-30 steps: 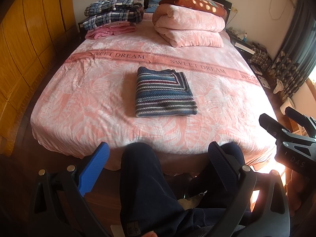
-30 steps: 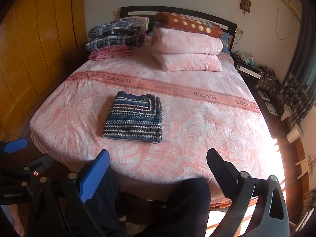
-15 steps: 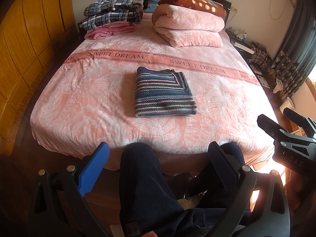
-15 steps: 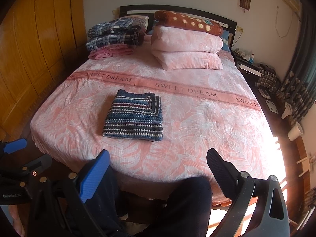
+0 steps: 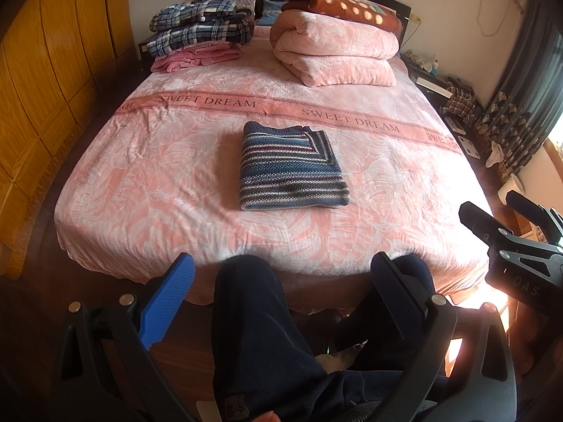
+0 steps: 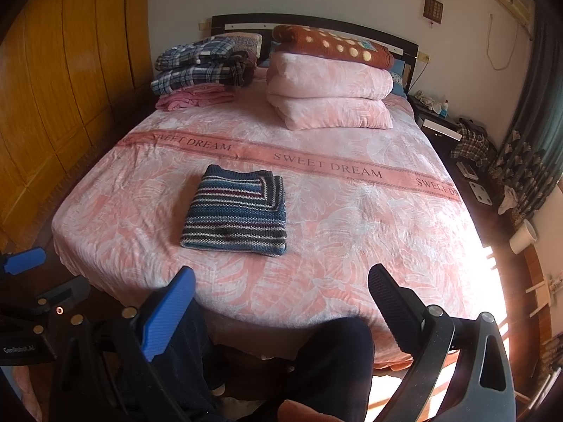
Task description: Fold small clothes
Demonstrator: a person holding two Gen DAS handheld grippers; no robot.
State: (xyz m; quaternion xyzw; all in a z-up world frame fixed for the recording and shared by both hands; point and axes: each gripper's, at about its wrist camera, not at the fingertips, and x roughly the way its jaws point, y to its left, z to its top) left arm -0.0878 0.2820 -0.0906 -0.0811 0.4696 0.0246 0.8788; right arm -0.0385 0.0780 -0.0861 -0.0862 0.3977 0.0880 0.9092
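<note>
Squarely ahead, the folded striped knit sweater (image 5: pixel 292 167) lies as a thick, ribbed rectangle mid-bed, long axis running away from both jaws; on the plush pink bedspread (image 5: pixel 158 183) the left gripper (image 5: pixel 281 277) seems nearer, the right gripper (image 6: pixel 281 285) offset; both gape wide, empty

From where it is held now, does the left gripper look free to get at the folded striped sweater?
Probably yes: the left gripper is open and empty, and only bare bedspread lies before the striped sweater.
</note>
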